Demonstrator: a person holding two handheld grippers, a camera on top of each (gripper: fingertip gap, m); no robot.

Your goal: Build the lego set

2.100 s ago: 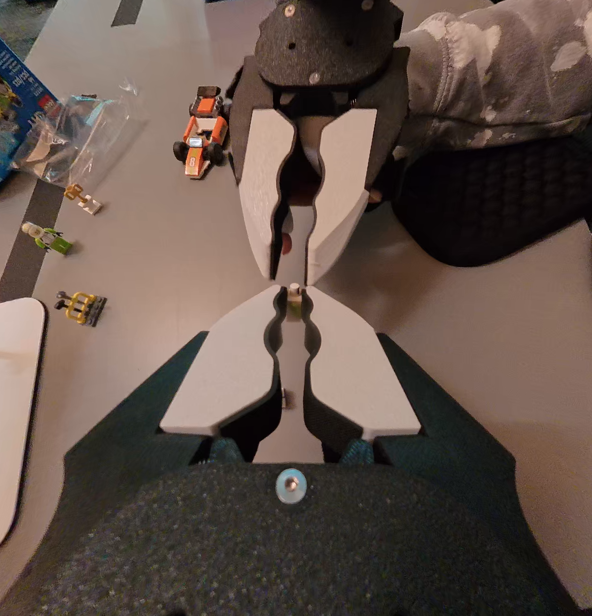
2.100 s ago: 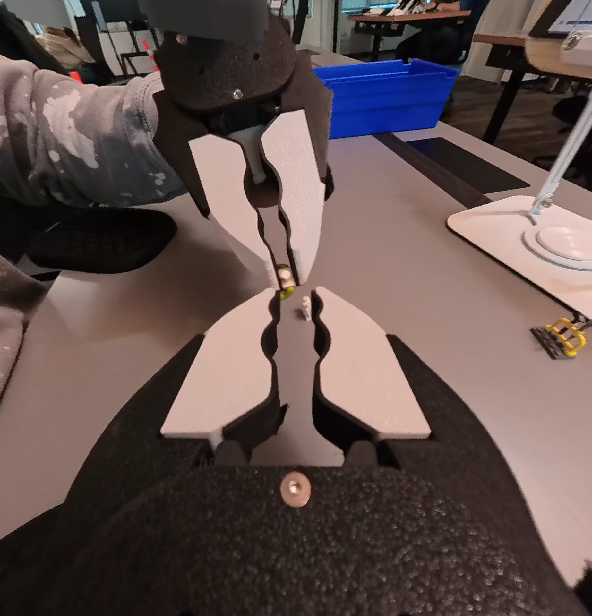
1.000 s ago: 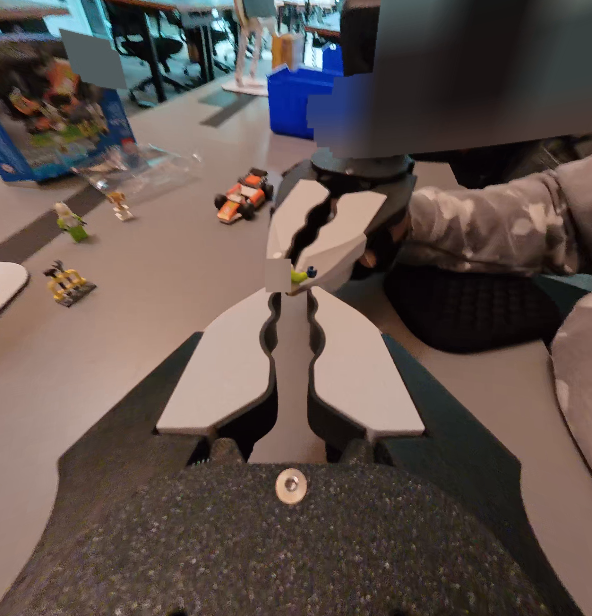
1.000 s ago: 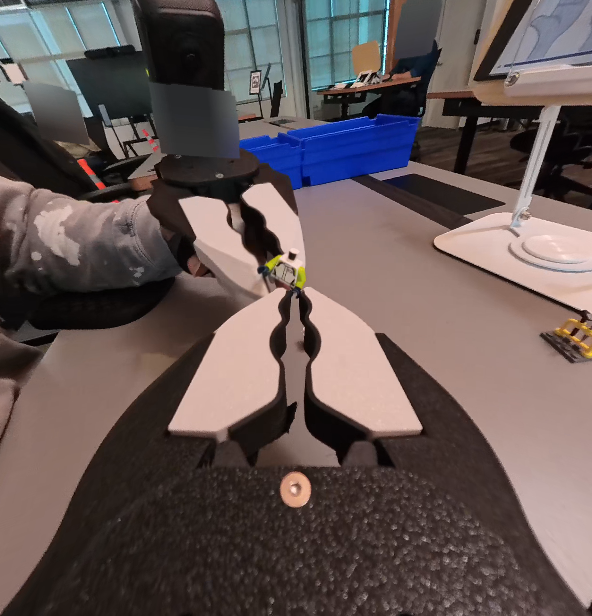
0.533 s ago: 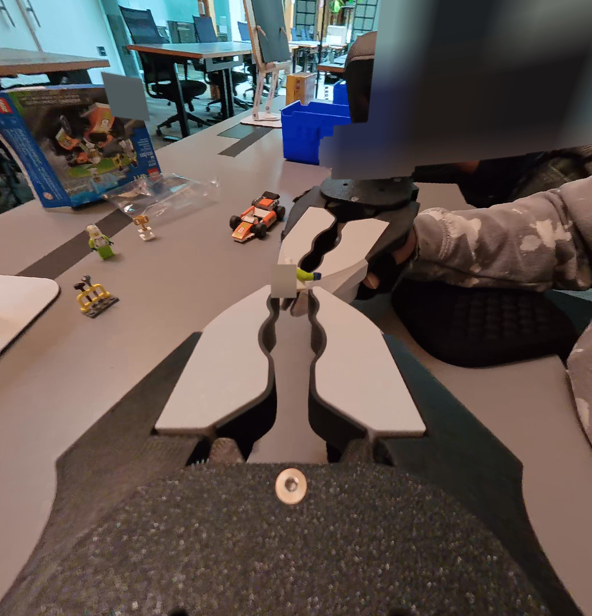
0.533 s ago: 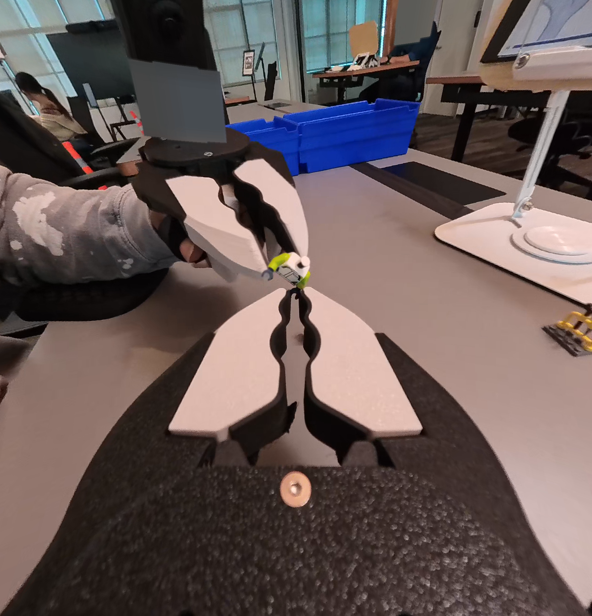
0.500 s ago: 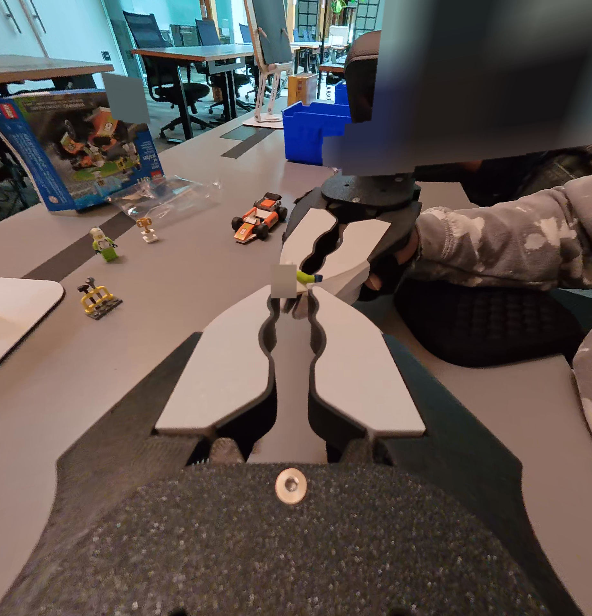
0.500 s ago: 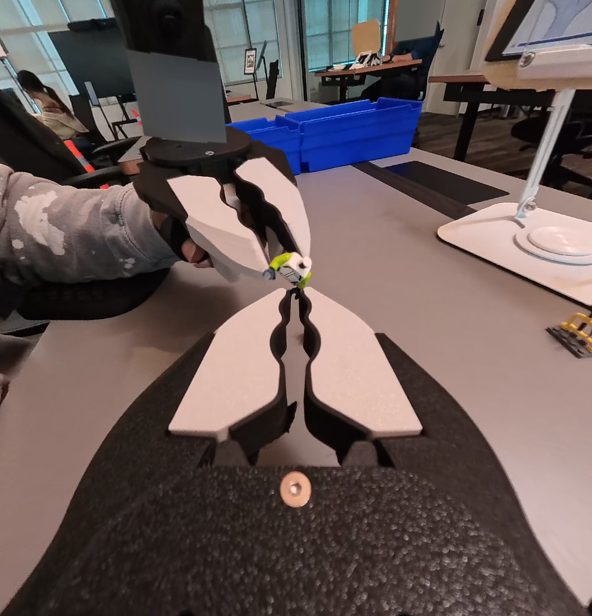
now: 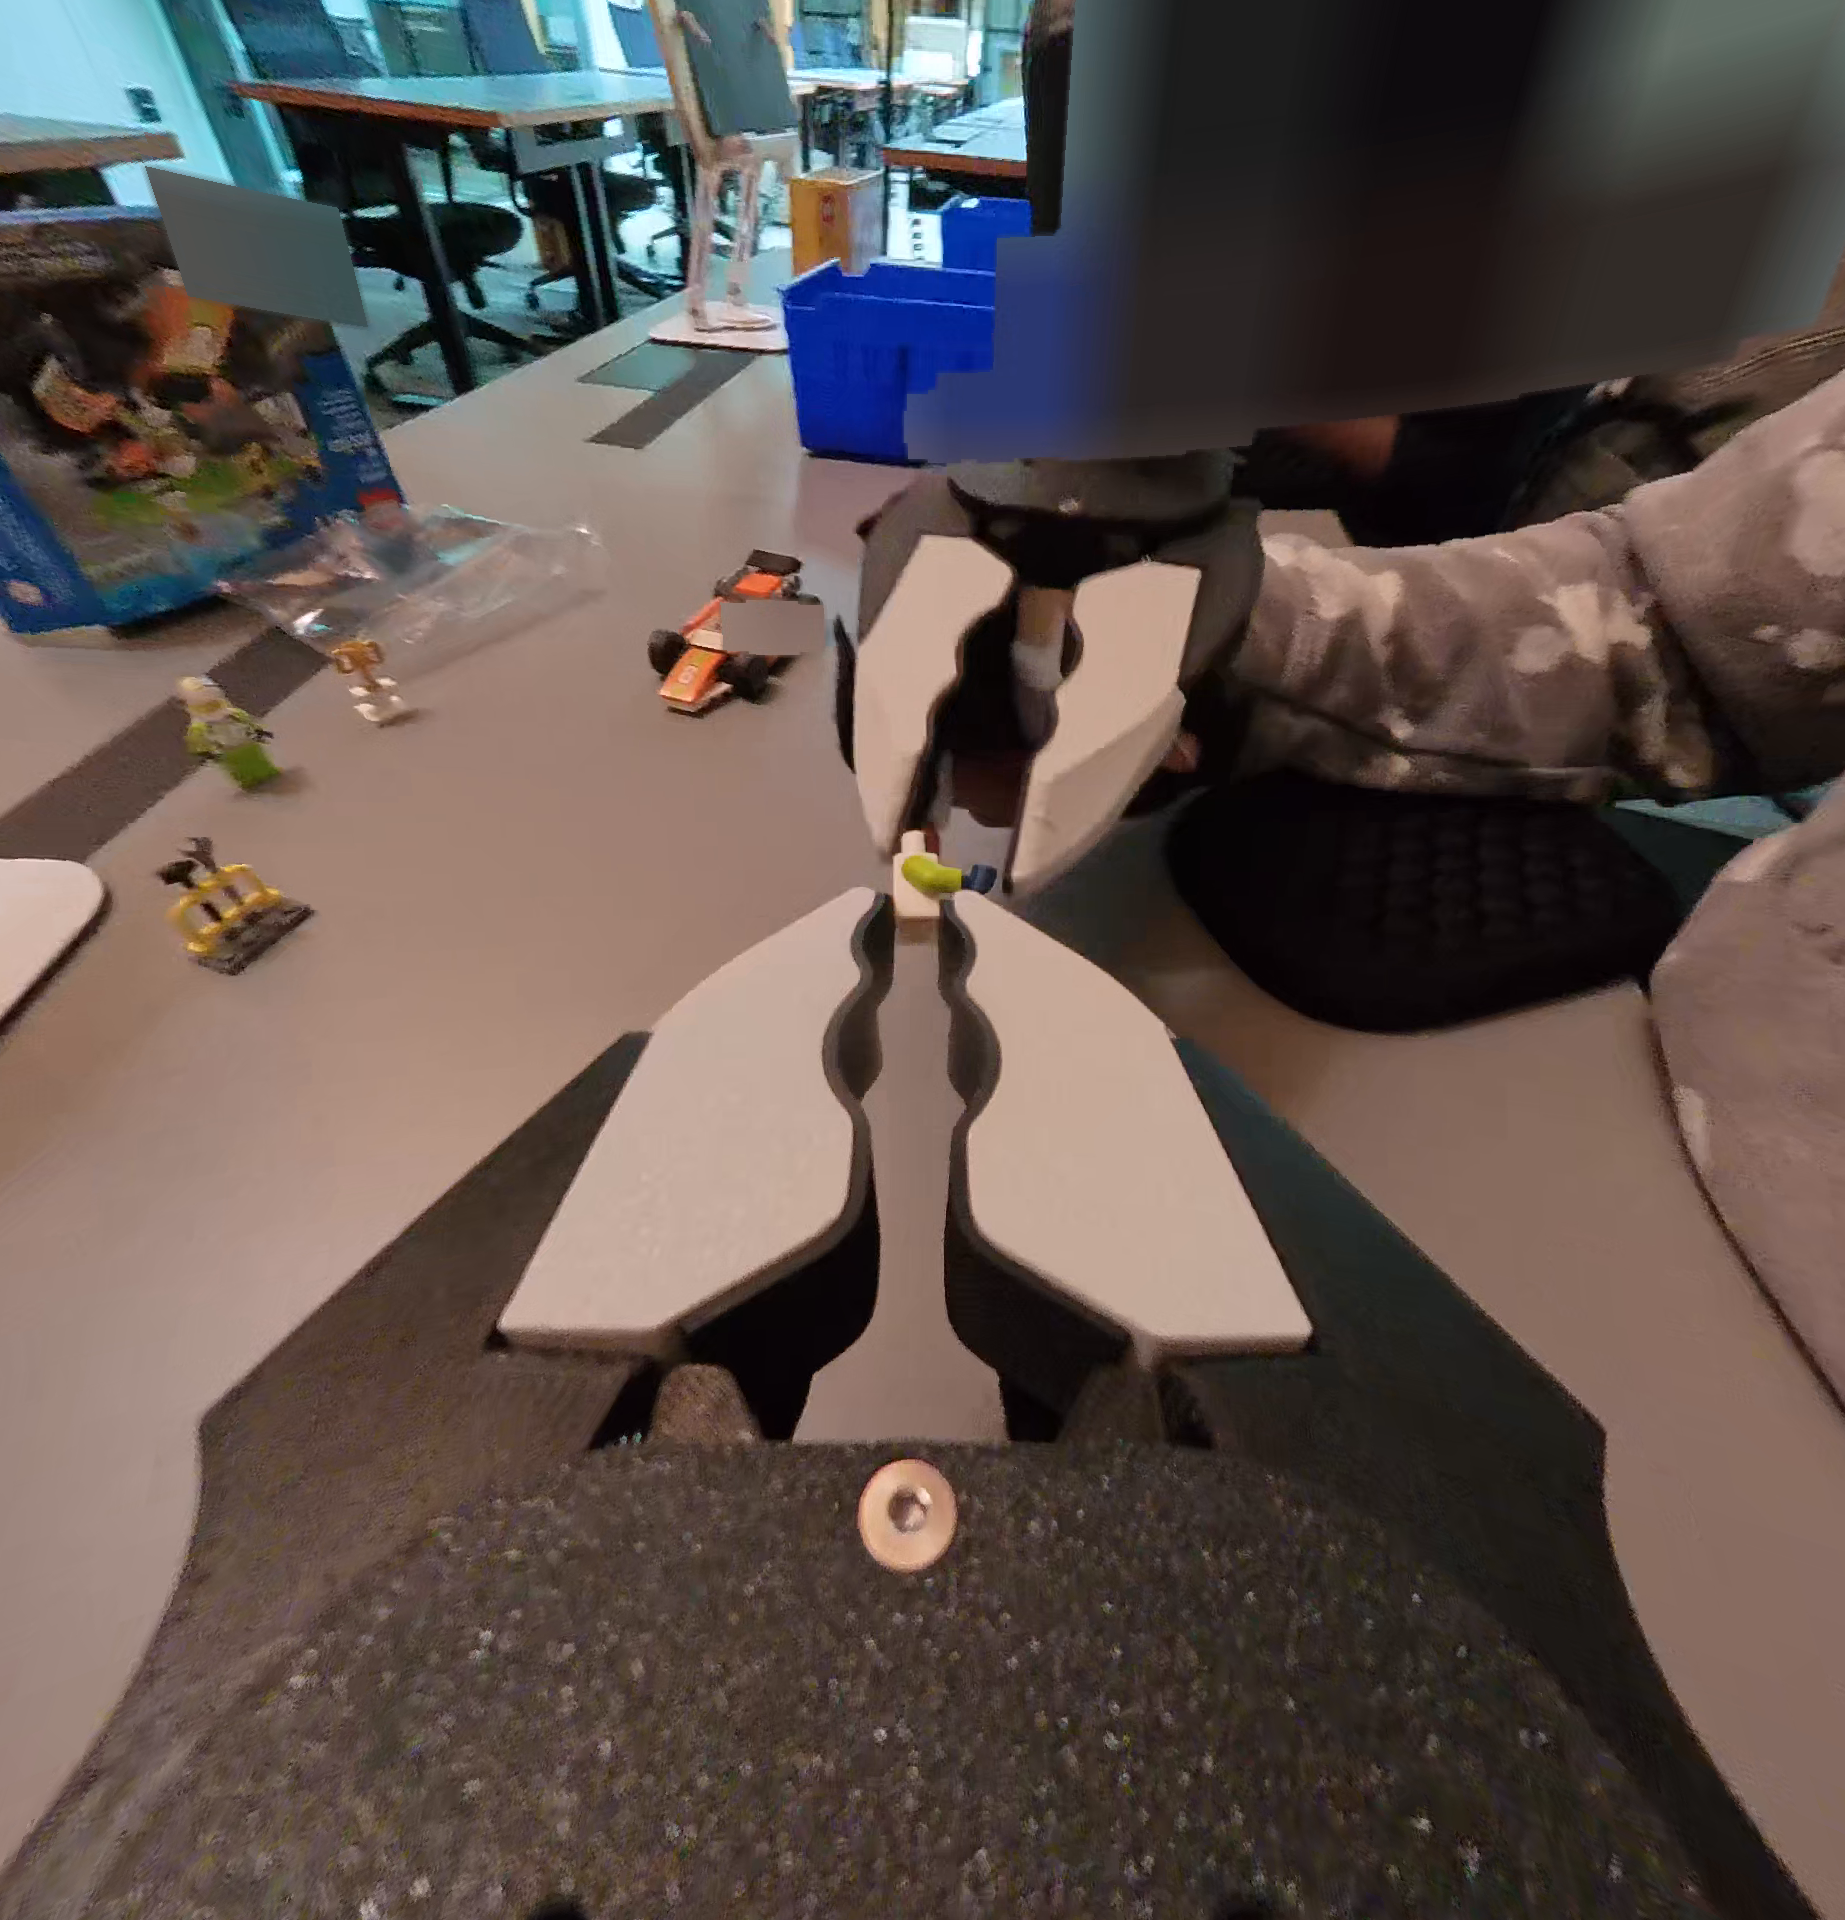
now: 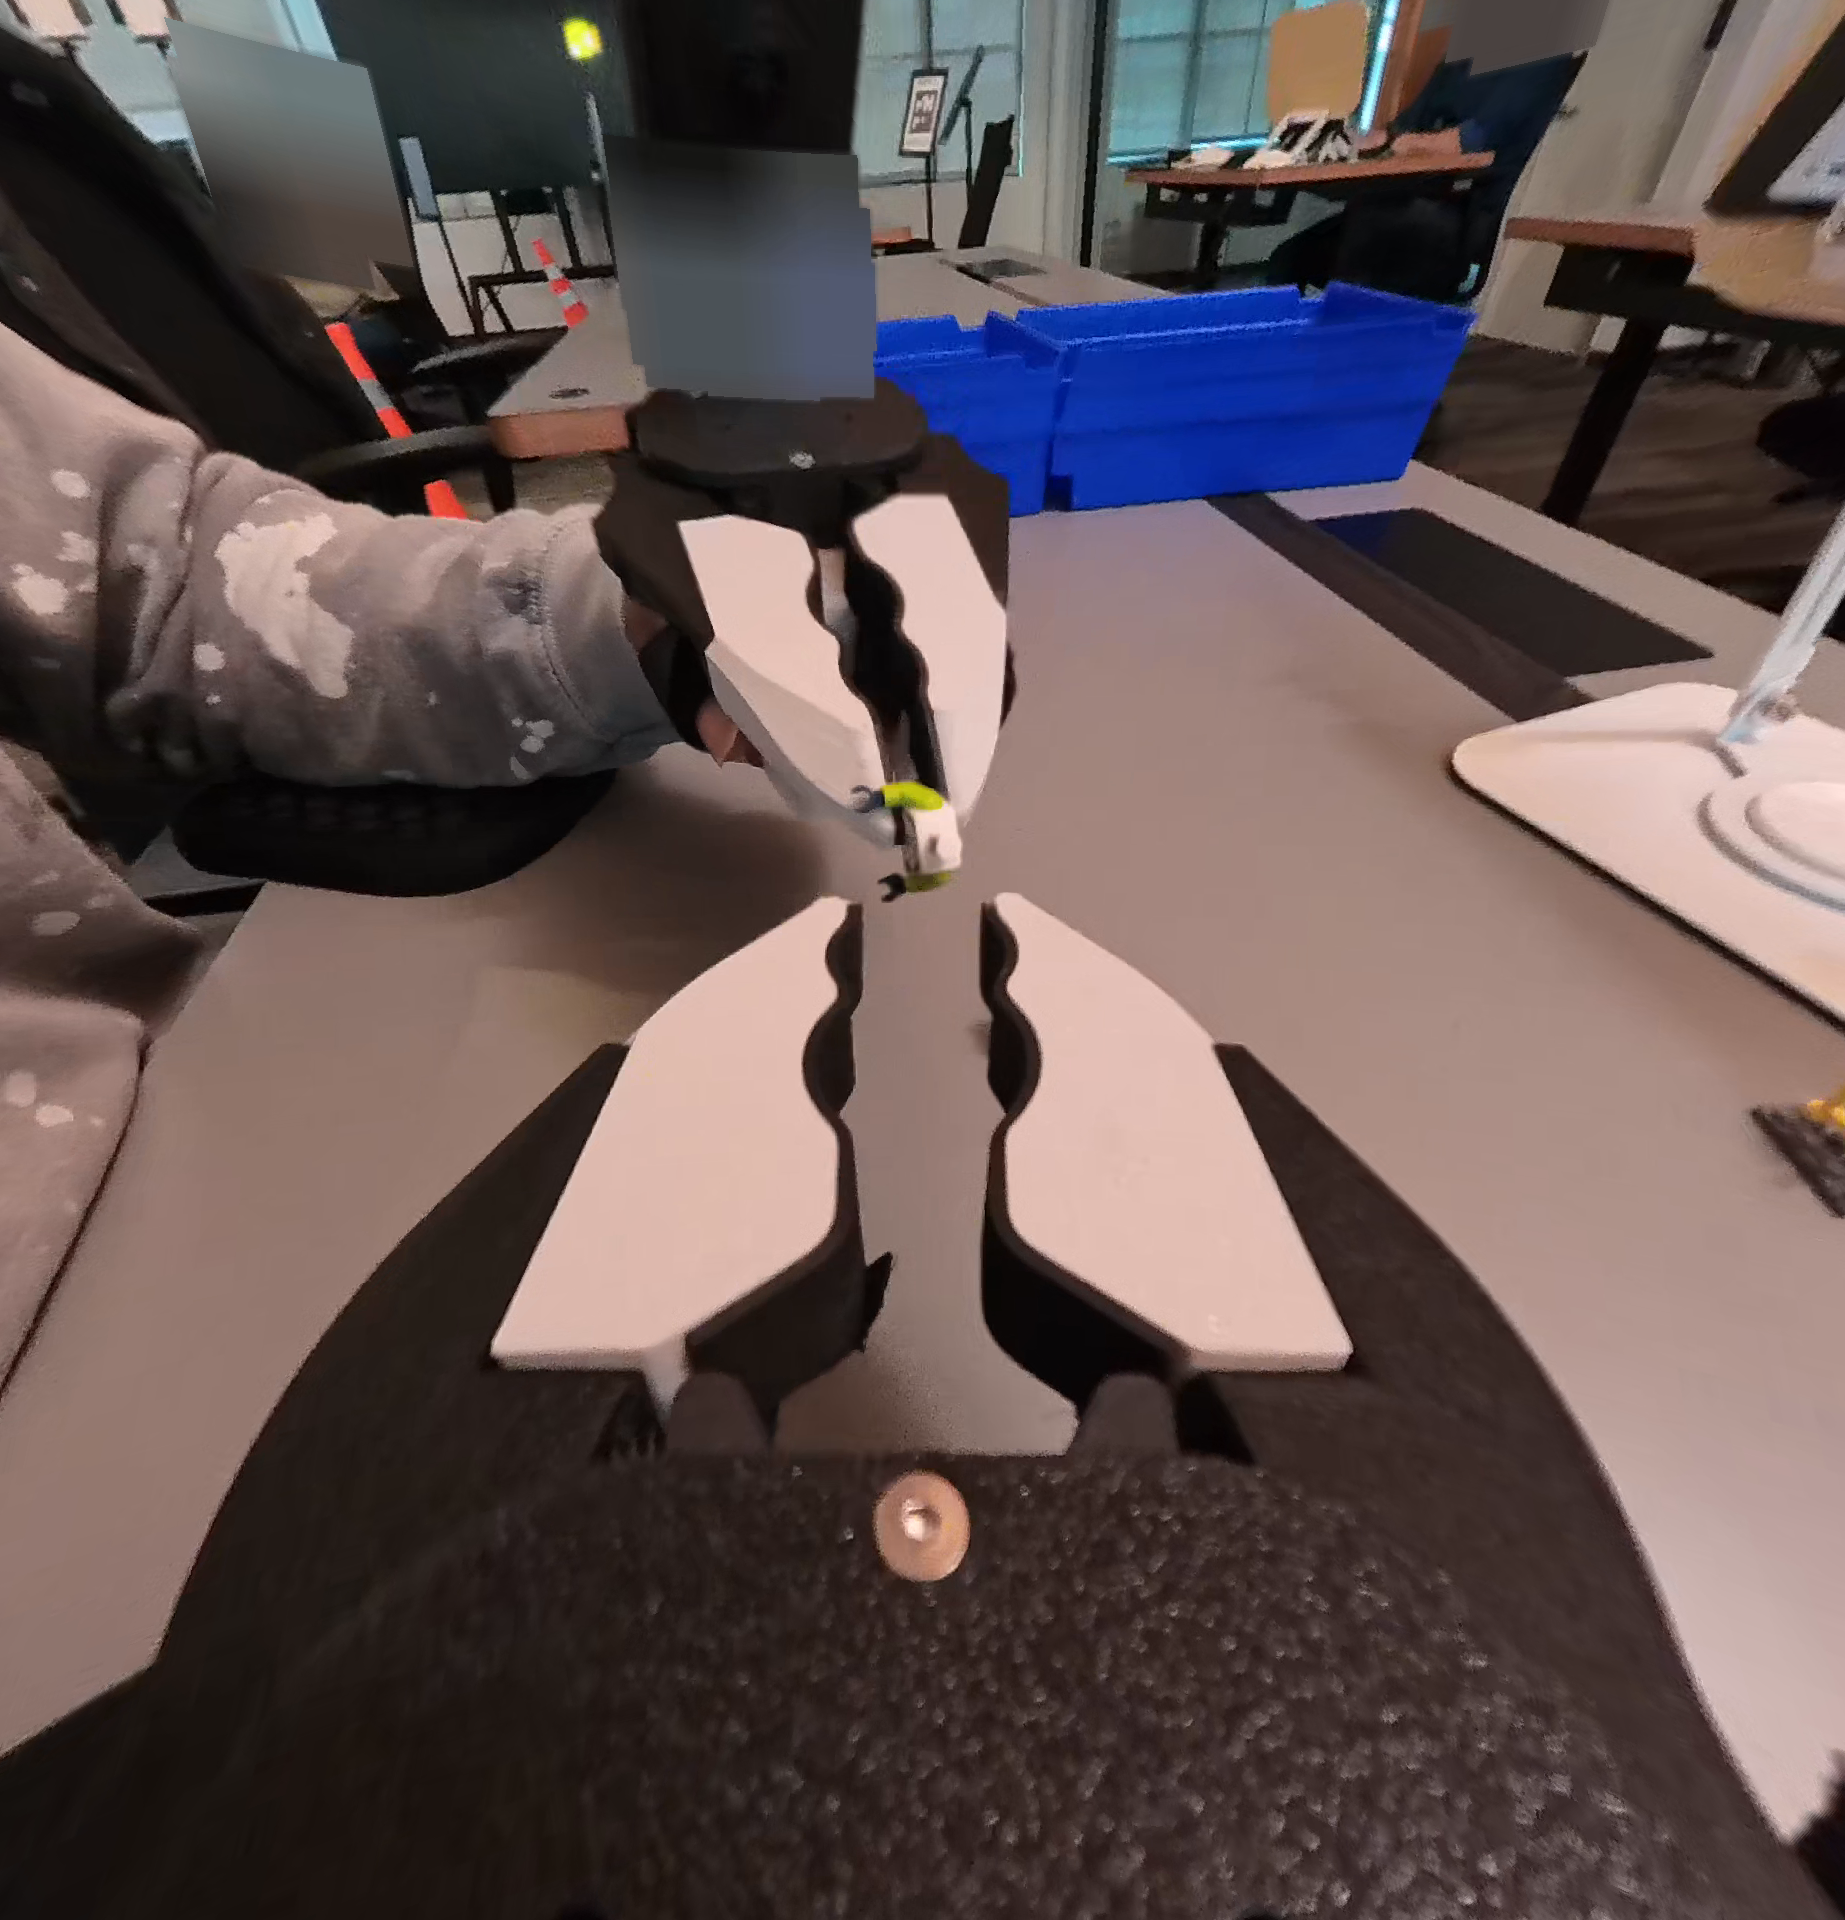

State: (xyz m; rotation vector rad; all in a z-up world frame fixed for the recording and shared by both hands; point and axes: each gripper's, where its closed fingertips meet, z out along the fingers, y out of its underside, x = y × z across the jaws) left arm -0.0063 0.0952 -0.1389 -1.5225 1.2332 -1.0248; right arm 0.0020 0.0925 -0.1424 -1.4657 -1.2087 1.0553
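On the tabletop (image 9: 544, 935), left to right, stand 1 finished minifigure (image 9: 224, 729) and 1 race car (image 9: 726, 646). The left hand-held gripper (image 9: 916, 906) pinches a headless minifigure torso (image 9: 923, 881); the right hand-held gripper (image 10: 918, 906) gapes empty. Assembly looks unfinished.

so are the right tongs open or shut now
Open: the right tongs show a clear gap and hold nothing, while the left tongs grip the minifigure torso.

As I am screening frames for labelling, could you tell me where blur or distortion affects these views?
Left wrist view: wide-angle bending, set box and orange car smeared, minifigure torso fairly sharp. Right wrist view: yellow fence blurred near the edge, blue bins reasonably clear.
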